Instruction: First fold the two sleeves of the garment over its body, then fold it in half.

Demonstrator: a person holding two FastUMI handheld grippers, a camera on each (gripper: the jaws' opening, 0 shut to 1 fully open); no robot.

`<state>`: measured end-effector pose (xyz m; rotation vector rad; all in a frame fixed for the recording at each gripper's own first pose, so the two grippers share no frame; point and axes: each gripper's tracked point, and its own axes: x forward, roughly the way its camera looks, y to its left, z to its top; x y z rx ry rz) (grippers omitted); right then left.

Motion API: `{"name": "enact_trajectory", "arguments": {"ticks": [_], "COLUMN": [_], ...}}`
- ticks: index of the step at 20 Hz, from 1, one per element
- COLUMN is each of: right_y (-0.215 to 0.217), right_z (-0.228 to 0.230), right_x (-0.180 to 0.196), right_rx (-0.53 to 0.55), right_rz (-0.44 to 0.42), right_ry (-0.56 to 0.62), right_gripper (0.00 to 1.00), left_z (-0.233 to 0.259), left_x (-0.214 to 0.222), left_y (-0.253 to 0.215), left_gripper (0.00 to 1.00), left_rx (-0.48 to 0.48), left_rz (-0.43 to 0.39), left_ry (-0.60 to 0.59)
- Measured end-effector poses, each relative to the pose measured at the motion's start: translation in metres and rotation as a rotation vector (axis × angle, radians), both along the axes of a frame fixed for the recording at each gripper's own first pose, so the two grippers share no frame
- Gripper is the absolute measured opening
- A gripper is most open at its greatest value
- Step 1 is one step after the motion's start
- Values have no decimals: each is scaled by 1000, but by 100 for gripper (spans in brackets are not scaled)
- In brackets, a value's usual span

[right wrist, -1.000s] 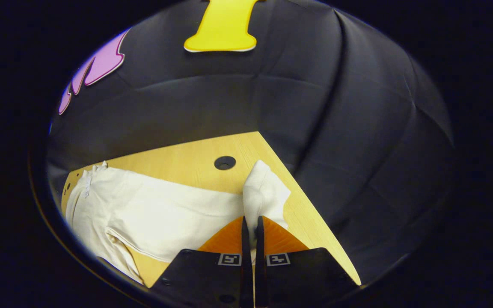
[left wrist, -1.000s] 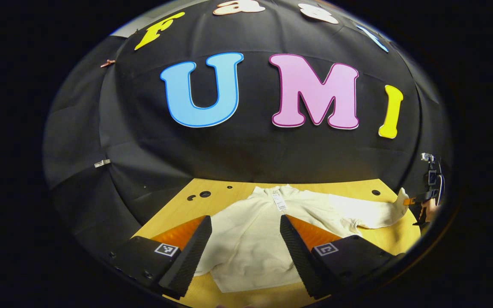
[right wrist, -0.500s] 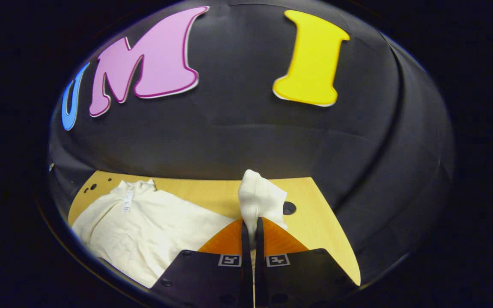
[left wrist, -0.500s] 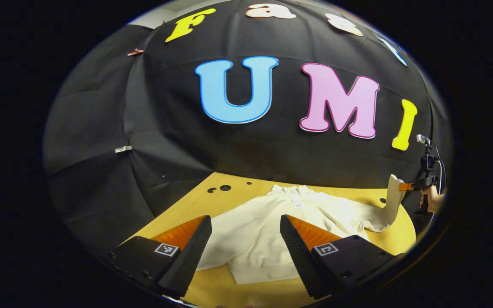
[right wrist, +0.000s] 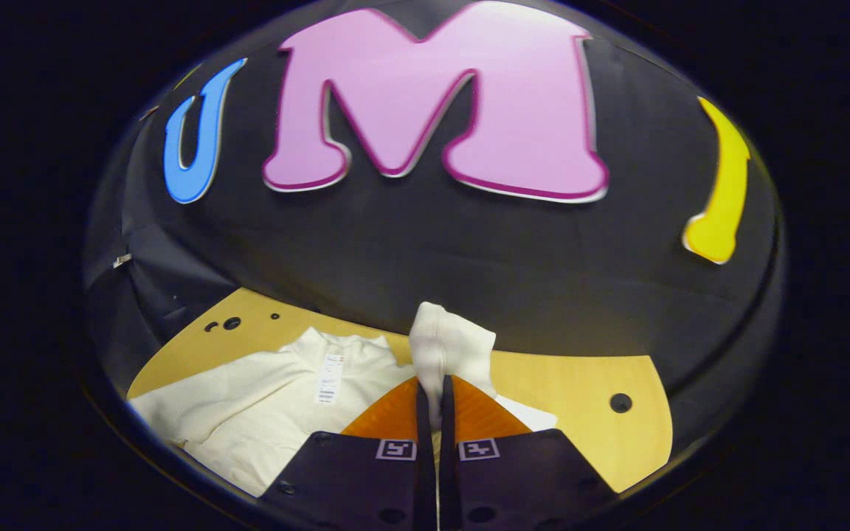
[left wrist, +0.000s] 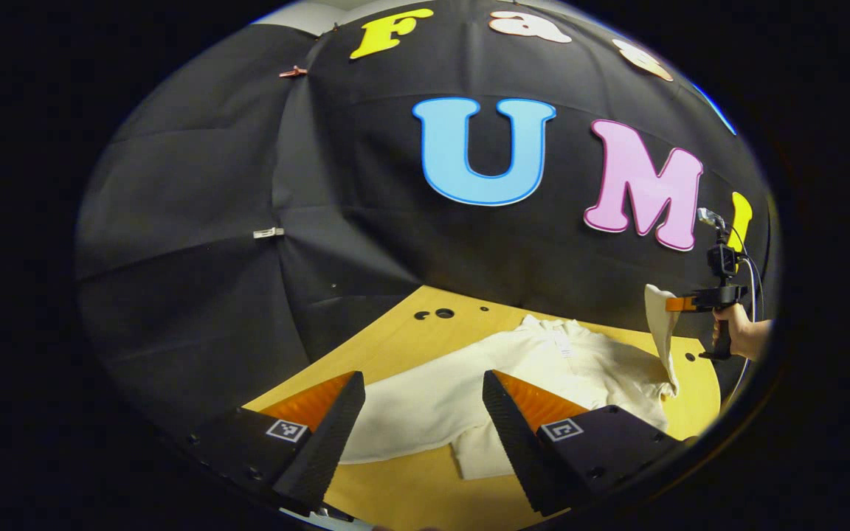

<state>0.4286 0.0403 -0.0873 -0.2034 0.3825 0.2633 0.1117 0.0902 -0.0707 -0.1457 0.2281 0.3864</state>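
One garment (left wrist: 543,361), right gripper (right wrist: 436,398) clamped on one sleeve (right wrist: 447,346), left gripper (left wrist: 421,413) wide, empty.

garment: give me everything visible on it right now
The garment is a cream, soft-looking knit top with a stand-up collar and a white tag at the neck. Its body lies flat on the wooden table. One sleeve is pinched at the cuff by the right hand-held gripper and lifted off the table; the other lies stretched out between the left hand-held gripper's open fingers.

A cream garment (left wrist: 543,361) lies flat on the wooden table, one sleeve (right wrist: 446,346) lifted upright above it.
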Motion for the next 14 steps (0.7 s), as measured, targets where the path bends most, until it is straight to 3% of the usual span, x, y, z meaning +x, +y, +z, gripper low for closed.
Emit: {"name": "enact_trajectory", "arguments": {"ticks": [10, 14], "right_y": [237, 287], "right_z": [-93, -136], "right_x": [-14, -30], "right_rx": [-26, -60], "right_rz": [270, 306], "right_ry": [95, 147], "right_gripper": [6, 6], "left_z": [-35, -44], "left_x": [-13, -17], "left_y": [59, 77], "left_gripper": [99, 99], "left_rx": [-54, -72], "left_rz": [123, 171], "left_ry": [25, 35]}}
